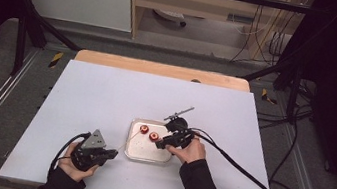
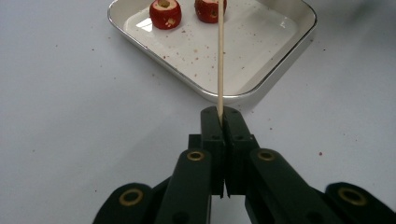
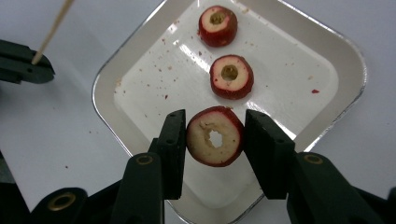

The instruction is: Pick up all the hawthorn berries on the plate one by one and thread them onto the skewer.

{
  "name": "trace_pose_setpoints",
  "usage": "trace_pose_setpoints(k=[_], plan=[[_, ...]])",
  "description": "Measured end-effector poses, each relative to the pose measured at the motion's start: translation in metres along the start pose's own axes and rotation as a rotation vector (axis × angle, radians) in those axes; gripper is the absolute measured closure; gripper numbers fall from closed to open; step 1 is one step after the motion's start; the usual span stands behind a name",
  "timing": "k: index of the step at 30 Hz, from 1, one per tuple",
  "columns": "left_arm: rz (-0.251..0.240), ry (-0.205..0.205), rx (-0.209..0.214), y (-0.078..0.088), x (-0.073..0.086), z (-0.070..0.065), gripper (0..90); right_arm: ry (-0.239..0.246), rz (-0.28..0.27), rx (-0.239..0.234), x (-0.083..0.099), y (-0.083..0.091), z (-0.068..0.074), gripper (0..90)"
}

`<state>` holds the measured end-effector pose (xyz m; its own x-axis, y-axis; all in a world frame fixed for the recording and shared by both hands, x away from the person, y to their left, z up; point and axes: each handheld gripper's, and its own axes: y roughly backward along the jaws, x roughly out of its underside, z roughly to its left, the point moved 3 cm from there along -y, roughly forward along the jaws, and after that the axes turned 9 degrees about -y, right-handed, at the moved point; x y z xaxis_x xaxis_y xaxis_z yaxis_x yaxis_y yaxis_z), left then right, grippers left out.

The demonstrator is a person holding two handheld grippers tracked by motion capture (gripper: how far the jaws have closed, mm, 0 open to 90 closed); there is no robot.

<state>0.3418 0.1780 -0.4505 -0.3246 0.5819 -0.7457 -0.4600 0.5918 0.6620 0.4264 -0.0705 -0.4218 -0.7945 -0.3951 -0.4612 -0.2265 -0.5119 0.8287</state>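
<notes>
The cored red fruit ring (image 3: 215,136) sits clamped between the right gripper (image 3: 215,140) jaws above the metal tray (image 3: 112,88), hole facing out. The left gripper (image 2: 220,122), jaws pinched shut on the wooden skewer (image 2: 220,56), aims its long axis across the tray.

The left gripper (image 2: 220,119) has its two black jaws pressed together on the near end of a thin wooden skewer (image 2: 220,60), which runs straight ahead over a shallow metal tray (image 2: 261,79) on the white desk (image 2: 70,121). In the tray's far part sit two cored red fruit pieces, one (image 2: 165,13) left of the skewer, the other (image 2: 208,9) touching or just behind it.
</notes>
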Motion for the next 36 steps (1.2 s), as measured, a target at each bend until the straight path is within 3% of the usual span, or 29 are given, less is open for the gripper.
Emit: trace_pose_setpoints(k=[9, 12, 13, 16, 17, 19, 22, 31, 36], plan=[[-0.022, 0.013, -0.017, 0.000, -0.001, -0.001, 88.4, -0.041, -0.144, -0.061, 0.001, 0.015, 0.002, 60.3], [-0.043, 0.023, -0.020, 0.001, -0.002, -0.002, 88.4, -0.079, -0.202, -0.089, 0.002, 0.018, 0.000, 60.3], [-0.050, 0.028, -0.024, 0.001, -0.002, -0.003, 88.4, -0.093, -0.244, -0.101, 0.004, 0.020, 0.000, 60.3], [-0.071, 0.051, -0.029, 0.002, -0.003, -0.003, 88.4, -0.107, -0.286, -0.115, 0.004, 0.021, 0.001, 60.4], [-0.078, 0.060, -0.035, 0.003, -0.003, -0.003, 88.4, -0.129, -0.329, -0.135, 0.004, 0.023, 0.001, 60.3], [-0.092, 0.074, -0.040, 0.003, -0.004, -0.003, 88.4, -0.141, -0.348, -0.144, 0.004, 0.024, 0.002, 60.4], [-0.106, 0.086, -0.046, 0.003, -0.006, -0.004, 88.4, -0.197, -0.437, -0.202, 0.003, 0.027, 0.002, 60.4], [-0.136, 0.114, -0.051, -0.004, -0.013, -0.018, 88.4, -0.264, -0.562, -0.272, 0.006, 0.028, -0.001, 60.5], [-0.145, 0.155, -0.052, -0.010, -0.016, -0.026, 88.3, -0.292, -0.650, -0.285, 0.006, 0.029, -0.001, 60.5]])
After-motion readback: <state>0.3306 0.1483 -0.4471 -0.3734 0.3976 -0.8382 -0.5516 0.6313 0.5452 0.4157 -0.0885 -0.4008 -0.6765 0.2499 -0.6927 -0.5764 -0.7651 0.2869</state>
